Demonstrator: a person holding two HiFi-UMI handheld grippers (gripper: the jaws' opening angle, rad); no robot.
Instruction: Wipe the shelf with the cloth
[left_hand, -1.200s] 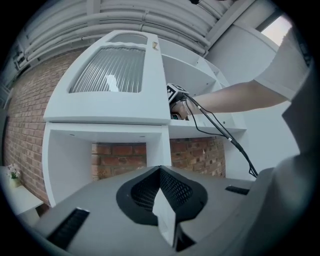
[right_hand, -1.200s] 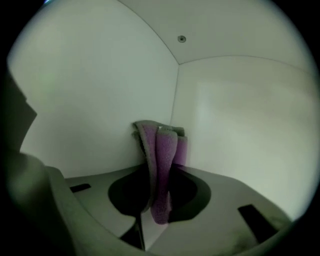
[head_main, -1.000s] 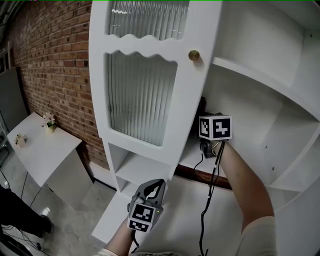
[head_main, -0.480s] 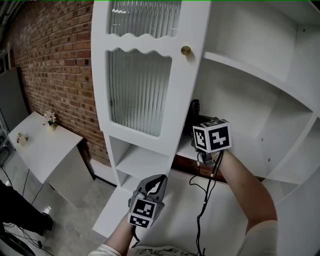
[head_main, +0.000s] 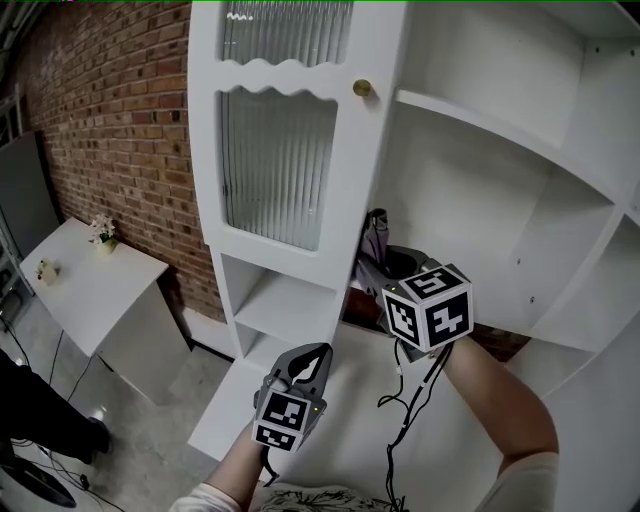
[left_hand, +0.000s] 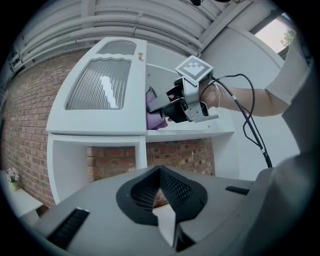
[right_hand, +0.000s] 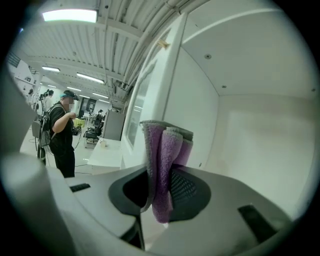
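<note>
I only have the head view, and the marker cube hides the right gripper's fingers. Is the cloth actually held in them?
Observer: Yes. The right gripper view shows the right gripper shut on the cloth, which is purple, folded, and standing up between the fingers.
Operator: Is the cloth down on the shelf, or in the air?
Observer: From the left gripper view, its lower edge appears to reach the shelf, at the left end beside the glass door.
</note>
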